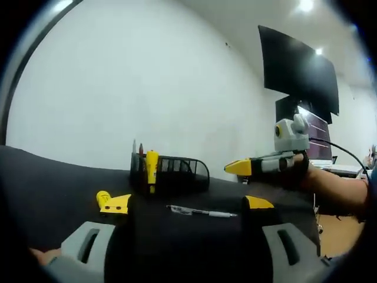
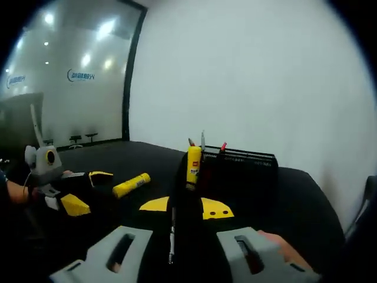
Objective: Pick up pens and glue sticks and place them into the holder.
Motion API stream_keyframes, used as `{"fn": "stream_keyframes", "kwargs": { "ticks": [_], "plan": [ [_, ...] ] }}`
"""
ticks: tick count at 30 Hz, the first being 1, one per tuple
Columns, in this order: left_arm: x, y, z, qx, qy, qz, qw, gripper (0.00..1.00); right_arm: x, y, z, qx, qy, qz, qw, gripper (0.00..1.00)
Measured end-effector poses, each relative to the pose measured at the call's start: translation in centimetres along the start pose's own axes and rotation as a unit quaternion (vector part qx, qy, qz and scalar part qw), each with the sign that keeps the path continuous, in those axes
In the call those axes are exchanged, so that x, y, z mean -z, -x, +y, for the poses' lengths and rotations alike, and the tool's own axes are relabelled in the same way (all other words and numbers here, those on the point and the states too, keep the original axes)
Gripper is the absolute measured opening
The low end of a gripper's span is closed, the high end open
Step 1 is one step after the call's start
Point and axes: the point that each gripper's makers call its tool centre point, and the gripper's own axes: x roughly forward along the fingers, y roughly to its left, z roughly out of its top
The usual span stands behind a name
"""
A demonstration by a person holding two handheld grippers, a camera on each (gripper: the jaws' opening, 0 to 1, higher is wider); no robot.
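A black mesh holder (image 1: 177, 172) (image 2: 241, 168) stands on the black table with a yellow glue stick (image 1: 152, 168) (image 2: 193, 165) and some pens upright in it. Another yellow glue stick (image 1: 103, 197) (image 2: 131, 184) lies loose beside my left jaw tip. A pen (image 1: 203, 211) (image 2: 172, 233) lies on the table in front of the holder. My left gripper (image 1: 187, 203) (image 2: 87, 190) is wide open, and the pen shows between its jaws, untouched. My right gripper (image 2: 185, 206) (image 1: 231, 168) hovers above the table near the pen, jaws a little apart and empty.
A dark screen (image 1: 297, 71) hangs on the white wall at the right. A glass partition (image 2: 70, 76) stands at the room's far side. The black table (image 1: 53, 177) runs left of the holder. A gloved hand (image 1: 294, 174) holds the right gripper.
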Motion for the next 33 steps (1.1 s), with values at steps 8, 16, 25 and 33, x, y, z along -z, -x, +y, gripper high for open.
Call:
{"fn": "stream_keyframes", "kwargs": {
  "ticks": [8,16,25,33],
  "plan": [
    [0.3,0.0,0.2,-0.005,-0.008,0.007,0.9999,0.75,2.3,0.6,1.6,-0.009,-0.019,0.014,0.9997,0.15],
    [0.6,-0.1,0.3,-0.011,-0.013,0.013,0.9998,0.75,4.6,1.1,3.2,-0.027,-0.03,0.037,0.9985,0.15],
    [0.7,-0.1,0.3,-0.013,-0.014,0.015,0.9997,0.75,6.9,1.1,3.2,-0.019,-0.017,0.073,0.997,0.14],
    [0.7,-0.1,0.4,-0.015,-0.014,0.015,0.9997,0.75,8.0,0.9,2.9,-0.014,-0.029,0.094,0.9951,0.09]
  ]
}}
